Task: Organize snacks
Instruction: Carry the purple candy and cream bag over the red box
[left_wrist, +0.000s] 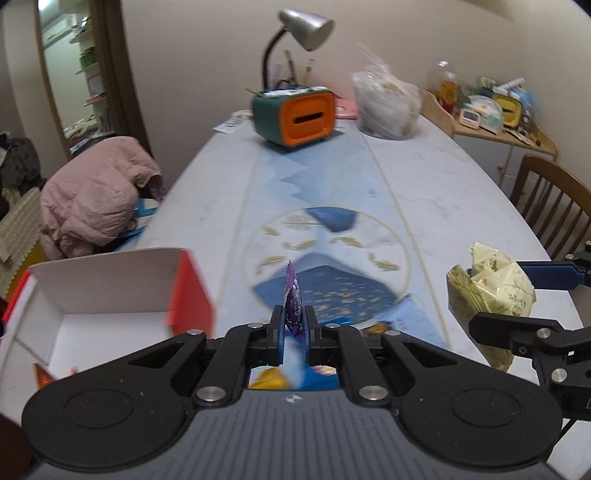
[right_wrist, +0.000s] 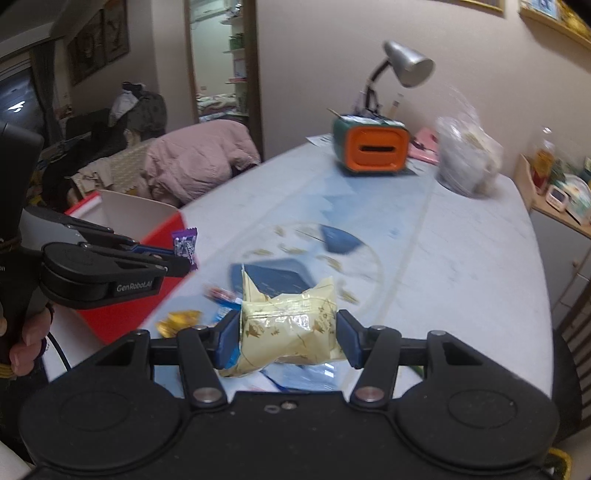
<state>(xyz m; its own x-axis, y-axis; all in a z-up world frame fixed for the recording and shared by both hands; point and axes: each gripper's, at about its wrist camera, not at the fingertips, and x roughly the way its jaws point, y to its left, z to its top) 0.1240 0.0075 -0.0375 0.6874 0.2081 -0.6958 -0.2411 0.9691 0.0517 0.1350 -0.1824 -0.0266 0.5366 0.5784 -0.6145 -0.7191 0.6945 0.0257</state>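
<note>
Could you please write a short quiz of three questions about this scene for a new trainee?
1. True or false: the left gripper is shut on a purple candy.
2. What does the right gripper hold?
A. a gold-wrapped sweet
B. a pale yellow snack packet
C. an orange tissue box
3. Fill in: the open red box with a white inside lies to the ____ of the left gripper.

Key:
1. True.
2. B, the pale yellow snack packet.
3. Left.
</note>
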